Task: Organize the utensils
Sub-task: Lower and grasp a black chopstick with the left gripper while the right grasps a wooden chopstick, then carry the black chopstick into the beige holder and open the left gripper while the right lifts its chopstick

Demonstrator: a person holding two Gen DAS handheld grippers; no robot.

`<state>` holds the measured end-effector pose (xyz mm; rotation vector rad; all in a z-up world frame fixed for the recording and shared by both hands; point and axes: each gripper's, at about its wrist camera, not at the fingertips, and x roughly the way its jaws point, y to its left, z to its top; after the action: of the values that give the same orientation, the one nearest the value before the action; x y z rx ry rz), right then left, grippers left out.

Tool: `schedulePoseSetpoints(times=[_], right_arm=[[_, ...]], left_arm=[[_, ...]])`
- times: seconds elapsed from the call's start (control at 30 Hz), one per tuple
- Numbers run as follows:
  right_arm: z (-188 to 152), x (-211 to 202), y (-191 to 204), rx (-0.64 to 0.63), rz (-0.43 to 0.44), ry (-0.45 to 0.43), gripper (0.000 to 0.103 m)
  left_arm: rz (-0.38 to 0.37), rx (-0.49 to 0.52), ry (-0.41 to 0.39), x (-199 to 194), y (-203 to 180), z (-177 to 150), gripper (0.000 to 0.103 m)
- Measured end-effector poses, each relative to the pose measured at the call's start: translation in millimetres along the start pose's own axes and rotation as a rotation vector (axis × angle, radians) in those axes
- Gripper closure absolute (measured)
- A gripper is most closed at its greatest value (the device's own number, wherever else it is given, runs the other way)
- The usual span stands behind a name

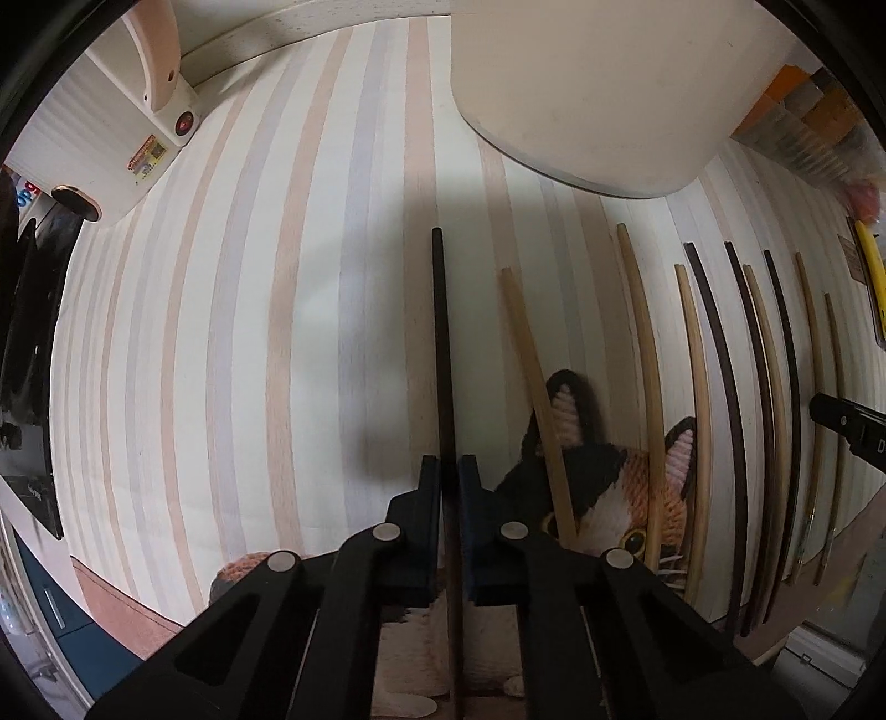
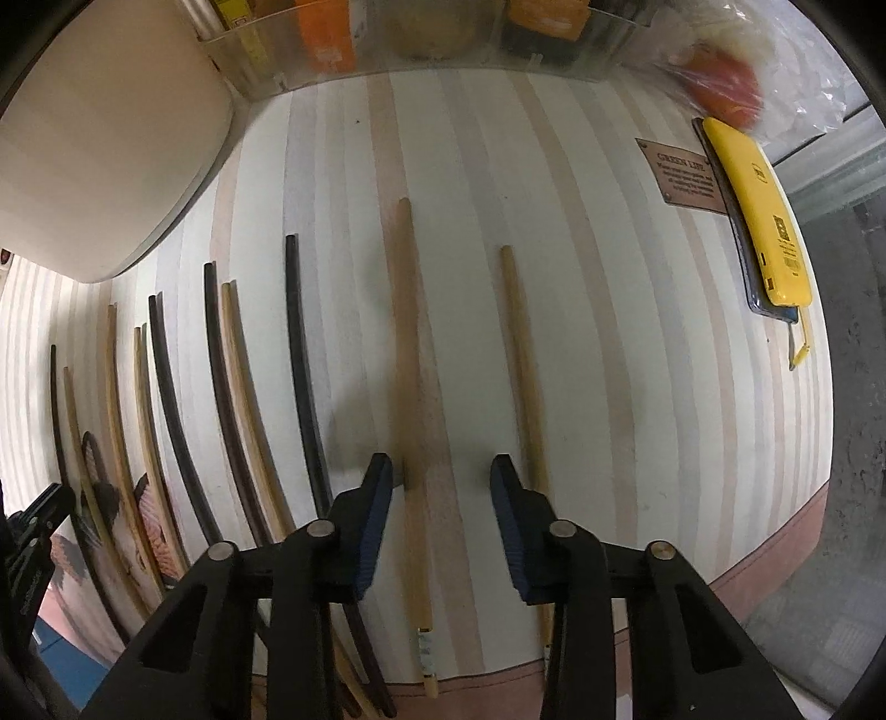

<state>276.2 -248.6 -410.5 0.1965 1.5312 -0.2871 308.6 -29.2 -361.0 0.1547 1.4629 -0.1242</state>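
In the left wrist view my left gripper [image 1: 448, 465] points down at the striped mat and is shut on a dark chopstick [image 1: 443, 343] that runs straight away from the camera between the pads. To its right lie several light and dark chopsticks [image 1: 720, 387], some across a knitted cat-face mat [image 1: 609, 487]. In the right wrist view my right gripper [image 2: 443, 465] stands open over a light wooden chopstick [image 2: 407, 354]. That stick lies flat between the jaws, close to the left finger [image 2: 376, 498], and neither pad presses it. A second light chopstick [image 2: 523, 360] lies just outside the right finger.
A large cream container [image 1: 581, 94] stands at the back. A white appliance [image 1: 133, 127] sits far left. A clear organiser [image 2: 421, 50], a brown plaque [image 2: 686, 177] and a yellow device [image 2: 764, 216] sit at the back right. Dark chopsticks [image 2: 304, 376] lie left of the right gripper.
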Motion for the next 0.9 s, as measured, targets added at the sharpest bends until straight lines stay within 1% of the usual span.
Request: schedulePoseSetpoints(times=[0.07, 0.13, 0.2, 0.23, 0.27, 0.37, 0.47, 0.6, 0.7, 0.83, 0.9], right_arm=[[10, 10, -1, -0.002, 0.006, 0.002, 0.072], [14, 8, 1, 0.002, 0.026, 0.009, 0.081], [18, 9, 1, 0.014, 0.043, 0.018, 0.086], [20, 8, 0, 0.021, 0.047, 0.023, 0.093], [23, 10, -4, 0.032, 0.055, 0.03, 0.096], [24, 11, -20, 0.085, 0.12, 0.072, 0.096], [21, 12, -30, 0.102, 0.136, 0.111, 0.096], [23, 13, -28, 0.079, 0.115, 0.13, 0.096], [31, 15, -21, 0.073, 0.081, 0.152, 0.094], [43, 18, -10, 0.056, 0.033, 0.165, 0.094], [46, 18, -4, 0.054, 0.025, 0.174, 0.094]], left_arm=[[-0.006, -0.01, 0.003, 0, 3, 3, 0.099], [-0.004, -0.024, 0.006, 0, 12, 6, 0.099], [-0.011, -0.044, 0.014, -1, 26, 12, 0.099], [-0.014, -0.058, 0.017, 0, 30, 14, 0.099], [-0.02, -0.073, 0.022, 0, 36, 17, 0.099], [-0.034, -0.097, 0.03, 3, 51, 23, 0.099], [-0.057, -0.093, 0.038, 5, 58, 28, 0.099], [-0.113, -0.122, 0.057, 8, 75, 37, 0.094], [-0.136, -0.124, 0.073, 11, 89, 43, 0.093], [-0.136, -0.114, 0.076, 16, 99, 49, 0.093], [-0.124, -0.103, 0.077, 19, 100, 59, 0.093]])
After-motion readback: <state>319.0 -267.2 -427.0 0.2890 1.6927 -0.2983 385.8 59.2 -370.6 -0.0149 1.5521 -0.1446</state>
